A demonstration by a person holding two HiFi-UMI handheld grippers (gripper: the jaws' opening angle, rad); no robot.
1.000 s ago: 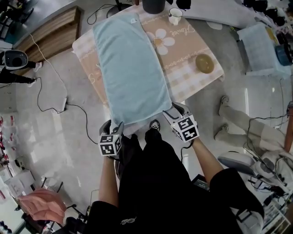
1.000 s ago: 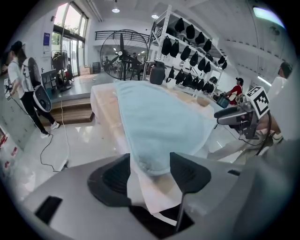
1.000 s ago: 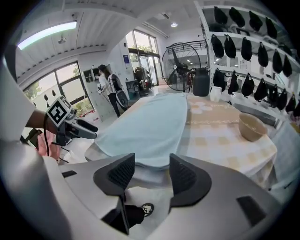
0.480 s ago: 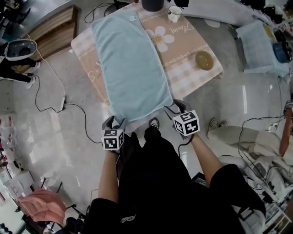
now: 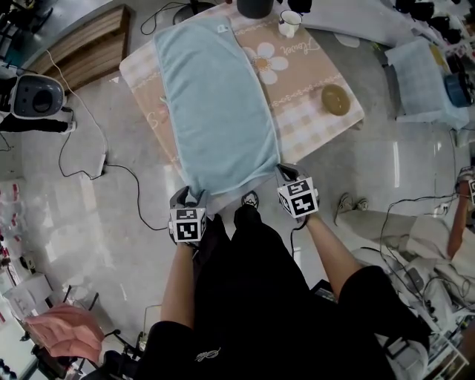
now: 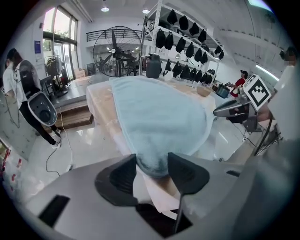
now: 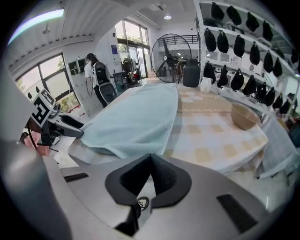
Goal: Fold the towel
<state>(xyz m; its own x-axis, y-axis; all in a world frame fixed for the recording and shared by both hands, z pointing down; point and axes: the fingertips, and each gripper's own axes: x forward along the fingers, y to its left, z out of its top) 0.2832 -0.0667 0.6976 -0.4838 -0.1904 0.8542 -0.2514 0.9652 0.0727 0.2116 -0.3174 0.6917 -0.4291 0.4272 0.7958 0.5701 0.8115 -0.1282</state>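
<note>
Nudged forward: left hand-held gripper (image 5: pixel 191 196), right hand-held gripper (image 5: pixel 286 173), pinching towel (image 5: pixel 215 96) corners.

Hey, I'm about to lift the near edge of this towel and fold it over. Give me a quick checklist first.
1. Left gripper clamped on its near corner of the towel: ok.
2. Right gripper shut on the other near corner: ok, but it only pinches the hem.
3. Towel spread flat on the table: ok.
4. Bowl and mug off the towel: ok.
5. Dark container clear of the far edge: cannot tell.
</note>
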